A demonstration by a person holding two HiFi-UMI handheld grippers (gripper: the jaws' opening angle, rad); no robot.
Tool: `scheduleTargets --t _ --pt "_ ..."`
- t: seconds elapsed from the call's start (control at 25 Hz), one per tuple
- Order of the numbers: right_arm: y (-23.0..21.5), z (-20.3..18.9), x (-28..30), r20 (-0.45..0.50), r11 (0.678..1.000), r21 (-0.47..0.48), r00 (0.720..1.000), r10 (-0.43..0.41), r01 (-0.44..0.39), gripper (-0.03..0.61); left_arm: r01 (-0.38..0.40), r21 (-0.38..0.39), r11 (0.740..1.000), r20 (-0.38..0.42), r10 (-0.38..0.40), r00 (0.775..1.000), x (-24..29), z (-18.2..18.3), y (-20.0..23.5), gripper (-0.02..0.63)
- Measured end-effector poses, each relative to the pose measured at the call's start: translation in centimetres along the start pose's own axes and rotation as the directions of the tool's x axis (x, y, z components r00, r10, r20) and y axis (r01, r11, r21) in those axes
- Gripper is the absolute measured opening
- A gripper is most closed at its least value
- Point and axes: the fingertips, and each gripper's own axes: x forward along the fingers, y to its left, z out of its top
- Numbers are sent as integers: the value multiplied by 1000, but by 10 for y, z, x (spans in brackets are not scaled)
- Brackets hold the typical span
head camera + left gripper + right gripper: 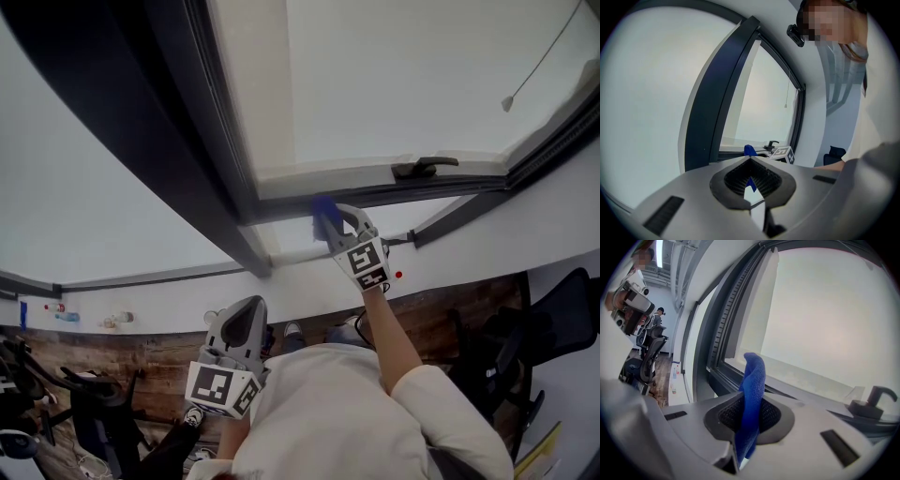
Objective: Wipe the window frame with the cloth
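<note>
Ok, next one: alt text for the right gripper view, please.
A blue cloth stands clamped upright between the jaws of the right gripper, its top close to the dark lower window frame. Pale glass fills the view behind, and a dark handle sits on the frame at the right.

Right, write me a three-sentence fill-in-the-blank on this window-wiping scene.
The right tongs are shut on a ____ cloth.
The left tongs, held low, grip ____.
On the window frame, right of the cloth in the head view, sits a black ____.
Missing: blue; nothing; handle.
</note>
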Motion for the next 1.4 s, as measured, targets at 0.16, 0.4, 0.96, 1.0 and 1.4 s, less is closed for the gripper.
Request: scheduleTargets --t 0.16,0.4,0.96,1.0,1.4 --pt "-9 -4 -5 -1 1000 17 1000 -5 5 44 37 14 999 -7 -37 999 16 1 -10 8" --pt "-16 -8 -10 2 1000 30 1000 10 -10 44 98 29 995 -15 -98 995 41 3 -30 8" --pt "-32 -14 -20 21 997 50 999 50 -51 44 140 24 990 -25 -140 990 75 2 -54 8" --pt "-33 -15 -21 20 997 52 999 50 -51 44 141 25 990 -24 -140 990 76 2 -54 8" --pt "-59 -29 -36 0 997 74 1000 6 -6 44 166 31 986 -29 -165 986 92 2 -63 8"
